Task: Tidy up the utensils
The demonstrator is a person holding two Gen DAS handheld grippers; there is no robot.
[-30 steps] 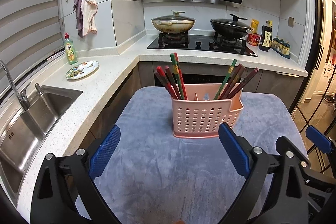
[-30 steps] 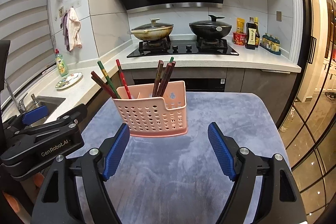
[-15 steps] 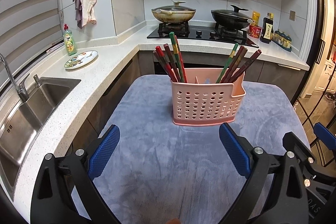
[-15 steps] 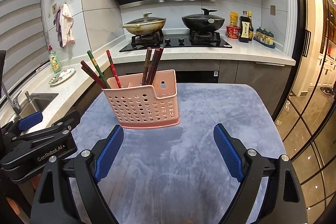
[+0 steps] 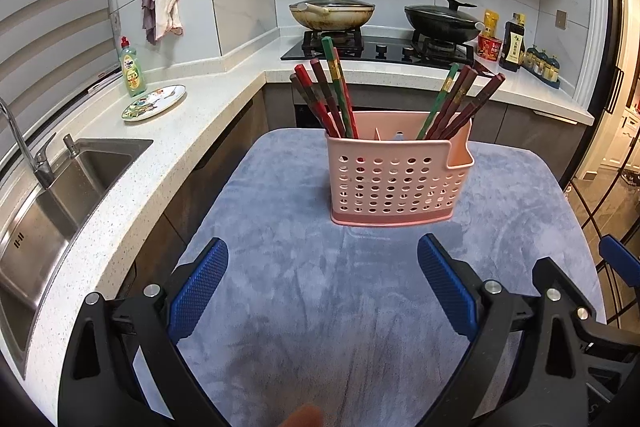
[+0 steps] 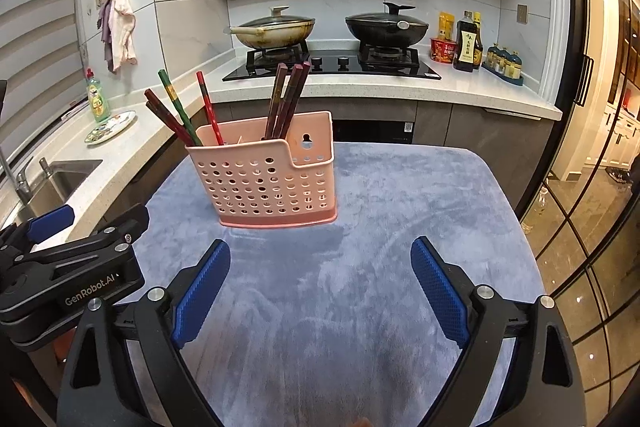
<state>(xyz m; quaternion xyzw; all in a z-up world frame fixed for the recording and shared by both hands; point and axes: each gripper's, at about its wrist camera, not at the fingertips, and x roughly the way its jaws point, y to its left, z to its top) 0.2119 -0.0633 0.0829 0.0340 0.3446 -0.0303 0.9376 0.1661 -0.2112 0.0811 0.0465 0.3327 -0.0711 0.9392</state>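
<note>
The left gripper (image 5: 322,283) hung over a blue-grey cloth (image 5: 320,327) with its blue-padded fingers (image 5: 198,285) spread wide, nothing between them. The right gripper (image 6: 320,283) was likewise spread wide and empty, beside the left one, whose black body showed at the lower left of the right view.

Ahead of both, apart from the fingertips, a pink perforated caddy (image 5: 394,179) stood upright on the cloth. Chopsticks (image 5: 326,95) leaned out of its left compartment, red, brown and green. A second bunch (image 5: 460,103) leaned out of its right compartment.

Beyond the cloth ran a white counter (image 5: 192,131). A steel sink (image 5: 52,203) lay at the left, with a green soap bottle (image 5: 132,67) and a patterned plate (image 5: 154,103) near it. Two lidded woks (image 5: 332,13) sat on the hob at the back.
</note>
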